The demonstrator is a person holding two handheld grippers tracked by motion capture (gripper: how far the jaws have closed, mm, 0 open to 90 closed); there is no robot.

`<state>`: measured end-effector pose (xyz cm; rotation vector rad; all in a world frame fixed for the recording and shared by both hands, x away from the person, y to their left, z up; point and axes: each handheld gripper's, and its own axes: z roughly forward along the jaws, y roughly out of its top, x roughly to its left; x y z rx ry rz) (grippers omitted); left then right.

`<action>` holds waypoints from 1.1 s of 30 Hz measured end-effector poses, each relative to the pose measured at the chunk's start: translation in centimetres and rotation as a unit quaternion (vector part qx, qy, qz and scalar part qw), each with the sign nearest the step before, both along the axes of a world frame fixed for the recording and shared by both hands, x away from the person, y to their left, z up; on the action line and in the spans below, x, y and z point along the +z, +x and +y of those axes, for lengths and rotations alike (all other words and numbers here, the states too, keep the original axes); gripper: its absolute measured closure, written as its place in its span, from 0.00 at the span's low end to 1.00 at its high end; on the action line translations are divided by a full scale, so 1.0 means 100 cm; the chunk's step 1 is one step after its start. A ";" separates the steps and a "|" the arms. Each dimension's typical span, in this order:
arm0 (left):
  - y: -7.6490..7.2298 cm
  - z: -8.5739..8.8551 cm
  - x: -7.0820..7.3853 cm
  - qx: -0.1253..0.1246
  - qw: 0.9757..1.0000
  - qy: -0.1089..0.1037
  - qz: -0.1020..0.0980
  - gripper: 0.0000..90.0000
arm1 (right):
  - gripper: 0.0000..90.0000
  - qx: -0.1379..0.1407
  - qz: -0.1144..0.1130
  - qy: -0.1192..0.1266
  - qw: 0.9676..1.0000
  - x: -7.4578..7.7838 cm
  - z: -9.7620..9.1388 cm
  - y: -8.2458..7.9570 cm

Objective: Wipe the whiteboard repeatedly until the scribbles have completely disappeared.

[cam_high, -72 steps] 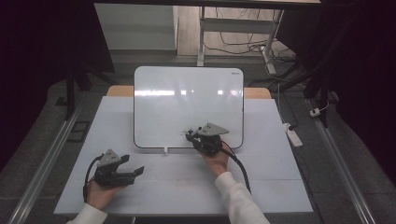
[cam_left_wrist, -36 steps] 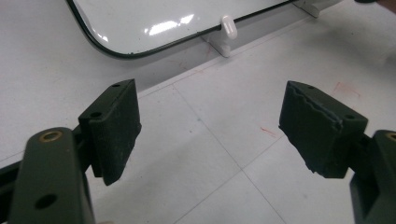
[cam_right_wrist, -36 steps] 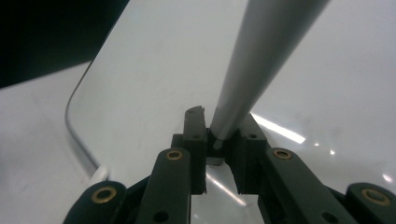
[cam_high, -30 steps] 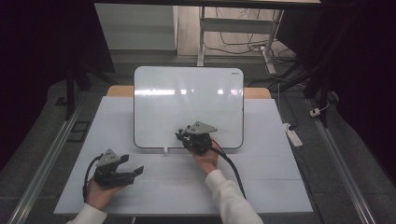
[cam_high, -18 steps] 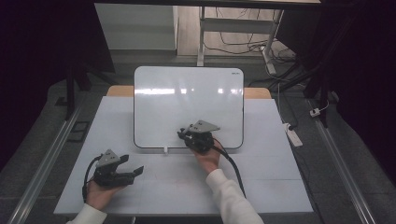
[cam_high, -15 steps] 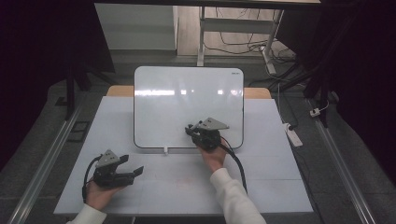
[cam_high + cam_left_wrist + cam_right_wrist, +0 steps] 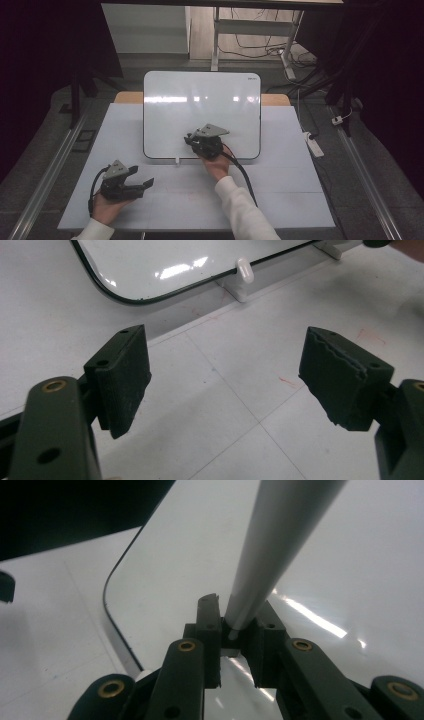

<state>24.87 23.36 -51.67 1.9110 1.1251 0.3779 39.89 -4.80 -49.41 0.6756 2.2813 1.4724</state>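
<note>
White tabletop (image 7: 300, 200) carries a whiteboard (image 7: 200, 100). Right tongs (image 7: 234, 625) pinch a grey marker (image 7: 280, 535) over its lower edge; a tilted grip could let it slip. Left tongs (image 7: 225, 375) rest spread.

The high view is evenly lit on the table (image 7: 165, 200), while the room around it falls off into near black at both sides. Light comes from above: soft white streaks of glare lie across the whiteboard (image 7: 200, 100), and shadows under the hands are faint and short. The left gripper view is bright and fairly sharp, with glare patches on the board's gloss and slight softness at the near jaws. In the right gripper view the grey rod (image 7: 280, 545) looms close and blurred, a bright streak crosses the board, and the upper left corner is dark.
</note>
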 end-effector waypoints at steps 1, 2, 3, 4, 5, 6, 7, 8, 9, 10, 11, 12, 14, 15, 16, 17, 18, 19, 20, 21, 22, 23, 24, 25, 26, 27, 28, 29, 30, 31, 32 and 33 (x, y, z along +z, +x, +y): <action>0.000 0.000 0.000 0.000 1.000 -0.001 0.000 0.24 | 0.86 0.004 -0.002 -0.007 1.000 0.001 0.002 -0.001; 0.000 0.001 0.000 0.000 1.000 0.000 0.000 0.24 | 0.86 0.006 -0.003 -0.014 1.000 0.002 0.001 0.000; 0.000 0.001 0.000 -0.001 1.000 0.000 0.000 0.24 | 0.86 -0.003 -0.004 -0.012 1.000 0.004 -0.004 0.001; 0.000 0.001 0.000 -0.001 1.000 0.000 -0.001 0.24 | 0.86 -0.015 -0.003 -0.007 1.000 0.005 -0.008 0.002; 0.000 0.001 0.000 -0.001 1.000 -0.001 -0.001 0.24 | 0.86 -0.025 0.001 0.005 1.000 0.006 -0.013 0.003; -0.001 0.000 0.000 -0.001 1.000 0.000 -0.002 0.24 | 0.86 -0.025 0.005 0.009 1.000 0.005 -0.017 0.003; -0.001 0.000 0.001 -0.001 1.000 0.000 -0.002 0.24 | 0.86 -0.023 0.007 0.009 1.000 0.004 -0.019 0.002; -0.001 0.000 0.001 -0.001 1.000 0.000 -0.002 0.24 | 0.86 -0.017 0.010 -0.002 1.000 0.001 -0.020 -0.001; -0.001 0.000 0.001 0.001 1.000 0.001 -0.002 0.24 | 0.86 -0.004 0.016 -0.008 1.000 -0.002 -0.020 -0.004; -0.001 0.001 0.001 0.002 1.000 0.001 -0.002 0.24 | 0.86 0.006 0.020 -0.015 1.000 -0.004 -0.021 -0.006; -0.001 0.001 0.001 0.002 1.000 0.001 -0.003 0.24 | 0.86 0.018 0.021 -0.031 0.999 -0.005 -0.024 -0.007; -0.001 0.001 0.001 0.003 1.000 0.001 -0.003 0.24 | 0.86 0.023 0.021 -0.039 0.999 -0.004 -0.028 -0.008; -0.001 0.000 0.001 0.003 1.000 0.002 -0.003 0.24 | 0.86 0.002 0.030 -0.027 0.999 0.000 -0.043 -0.004; -0.001 0.000 0.001 0.003 1.000 0.003 -0.004 0.24 | 0.86 -0.010 0.033 -0.020 0.999 0.002 -0.050 -0.003; -0.001 -0.001 0.001 0.004 1.000 0.003 -0.007 0.24 | 0.86 -0.017 0.032 -0.022 0.999 0.003 -0.055 -0.004; -0.001 -0.001 0.002 0.005 1.000 0.003 -0.008 0.24 | 0.86 -0.015 0.031 -0.024 0.999 0.006 -0.061 -0.007; 0.000 -0.001 0.002 0.004 1.000 0.003 -0.011 0.24 | 0.86 -0.010 0.031 -0.018 0.999 0.007 -0.063 -0.009; 0.000 -0.001 0.003 0.005 1.000 0.003 -0.012 0.24 | 0.86 -0.001 0.030 -0.011 1.000 0.010 -0.067 -0.015; 0.000 -0.001 0.003 0.006 1.000 0.002 -0.012 0.24 | 0.86 0.004 0.031 -0.004 0.999 0.013 -0.069 -0.020; 0.000 -0.001 0.003 0.007 1.000 0.002 -0.014 0.24 | 0.86 0.008 0.032 -0.001 0.999 0.015 -0.071 -0.023; 0.000 -0.002 0.003 0.008 1.000 0.003 -0.016 0.24 | 0.86 0.014 0.034 -0.001 0.999 0.016 -0.073 -0.026; 0.000 -0.002 0.004 0.007 1.000 0.003 -0.018 0.24 | 0.86 0.020 0.035 -0.001 0.999 0.018 -0.075 -0.030; 0.000 -0.003 0.005 0.006 1.000 0.003 -0.019 0.24 | 0.86 0.028 0.039 0.000 0.999 0.018 -0.077 -0.035; -0.001 -0.003 0.005 0.007 1.000 0.002 -0.022 0.24 | 0.86 0.033 0.042 0.002 0.999 0.018 -0.078 -0.037; -0.001 -0.003 0.006 0.006 1.000 0.001 -0.023 0.24 | 0.86 0.041 0.049 0.005 0.998 0.018 -0.080 -0.041; -0.001 -0.003 0.006 0.006 1.000 0.000 -0.025 0.24 | 0.86 0.049 0.058 0.006 0.997 0.018 -0.081 -0.044; -0.001 -0.003 0.006 0.006 1.000 0.000 -0.026 0.24 | 0.86 0.061 0.071 0.006 0.996 0.017 -0.082 -0.047; -0.001 -0.004 0.007 0.006 1.000 -0.001 -0.027 0.24 | 0.86 0.072 0.080 0.001 0.994 0.016 -0.084 -0.050; -0.001 -0.004 0.007 0.006 1.000 -0.001 -0.028 0.24 | 0.86 0.077 0.085 -0.002 0.993 0.015 -0.085 -0.053; -0.001 -0.004 0.007 0.006 1.000 -0.002 -0.029 0.24 | 0.86 0.084 0.087 -0.006 0.993 0.015 -0.087 -0.056; -0.001 -0.004 0.007 0.006 1.000 -0.002 -0.029 0.25 | 0.86 0.090 0.095 -0.006 0.991 0.015 -0.089 -0.059; -0.001 -0.004 0.007 0.005 1.000 -0.002 -0.029 0.25 | 0.86 0.097 0.101 -0.007 0.990 0.016 -0.090 -0.062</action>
